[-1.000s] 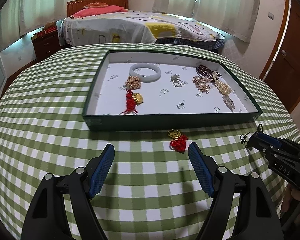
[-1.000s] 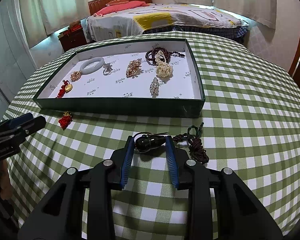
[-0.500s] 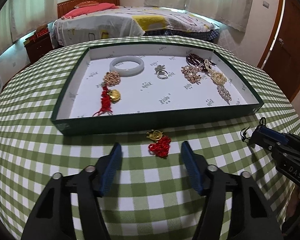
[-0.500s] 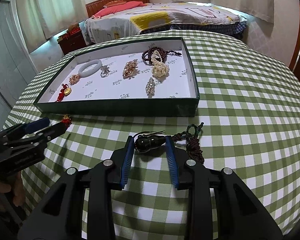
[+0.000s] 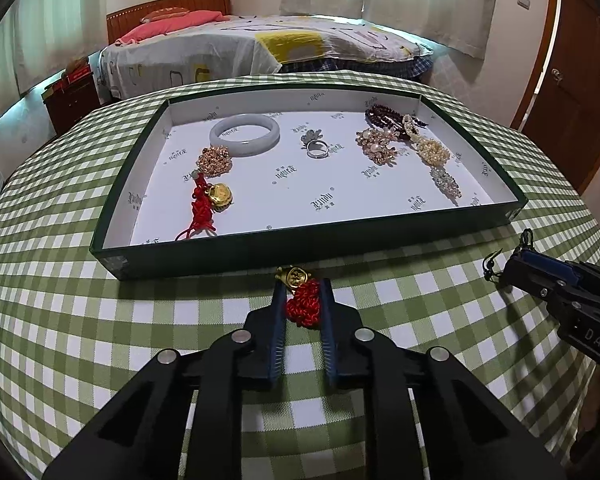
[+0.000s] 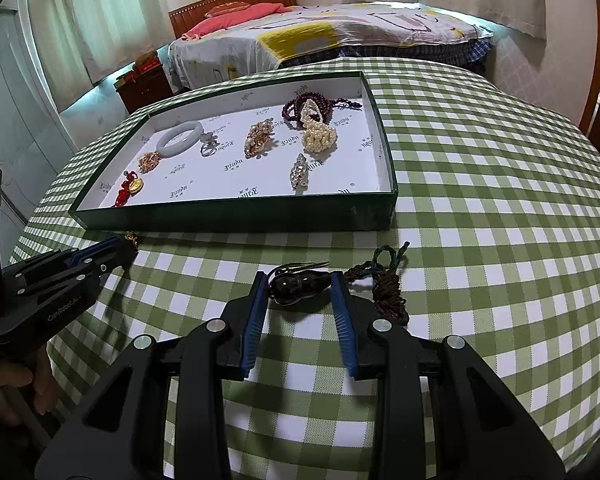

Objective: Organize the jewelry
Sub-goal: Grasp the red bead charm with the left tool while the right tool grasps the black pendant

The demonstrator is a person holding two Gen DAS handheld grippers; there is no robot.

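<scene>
A dark green tray (image 5: 220, 258) with a white lining lies on the checked table and holds a jade bangle (image 5: 244, 134), a ring (image 5: 317, 149), brooches, beads and a red knot charm (image 5: 202, 210). My left gripper (image 5: 302, 294) is shut on a second red knot charm with a gold bead (image 5: 304, 304), just in front of the tray's near wall. My right gripper (image 6: 300, 286) is shut on a dark gourd pendant (image 6: 298, 286); its brown cord (image 6: 388, 292) trails to the right on the cloth. The tray also shows in the right wrist view (image 6: 236, 216).
The green-and-white checked tablecloth (image 5: 80, 320) covers a round table. A bed (image 5: 260, 48) stands behind it, a wooden door (image 5: 572, 80) at the right. Each gripper shows in the other's view, left (image 6: 96, 258) and right (image 5: 540, 272).
My left gripper has moved forward around the red knot charm and its jaws have closed on it. The right gripper stays shut on the gourd pendant.
</scene>
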